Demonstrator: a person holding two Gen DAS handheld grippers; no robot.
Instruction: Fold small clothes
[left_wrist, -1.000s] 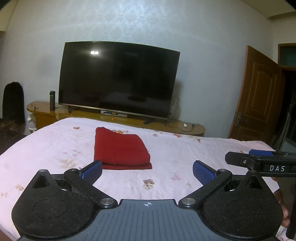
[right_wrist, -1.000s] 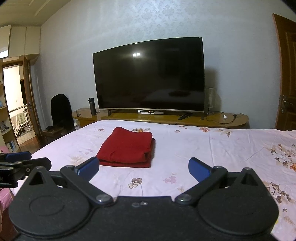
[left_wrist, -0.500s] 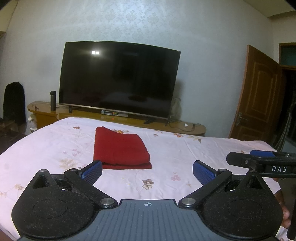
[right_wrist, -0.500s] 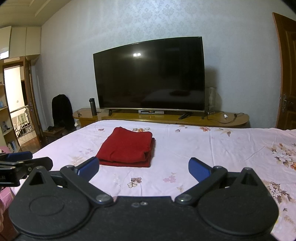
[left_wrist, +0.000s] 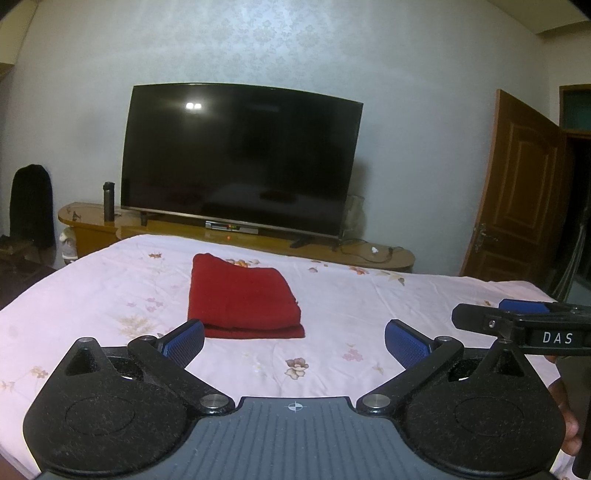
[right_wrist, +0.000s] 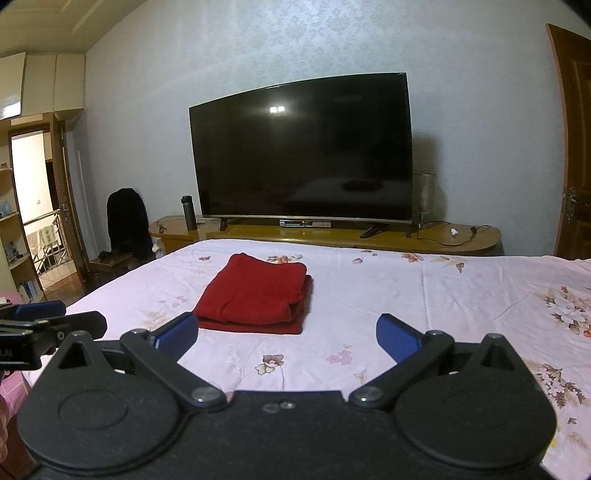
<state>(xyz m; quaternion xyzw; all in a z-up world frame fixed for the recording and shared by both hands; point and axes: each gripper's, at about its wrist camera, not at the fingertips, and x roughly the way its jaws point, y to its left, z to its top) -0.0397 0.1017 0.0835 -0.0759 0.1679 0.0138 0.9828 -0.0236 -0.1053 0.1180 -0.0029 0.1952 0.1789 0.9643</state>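
Both your tools, left tool (left_wrist: 294, 341) and right tool (right_wrist: 287, 338), are released; folded red cloth (left_wrist: 242, 301) lies at 11 o'clock, bare bed (left_wrist: 388, 306) around it.

A folded red garment (left_wrist: 242, 299) of soft, matt, slightly fuzzy cloth is seen at centre frame on a bed (left_wrist: 110, 288) covered in smooth, matt, pale pink floral fabric. In the lower frame, the left tool (left_wrist: 294, 338) is made of grainy matt black plastic, with ribbed blue pads (left_wrist: 186, 338) and shiny metal pivots. Behind, a glossy television screen (left_wrist: 236, 158) is set on a polished wooden stand (left_wrist: 369, 254).
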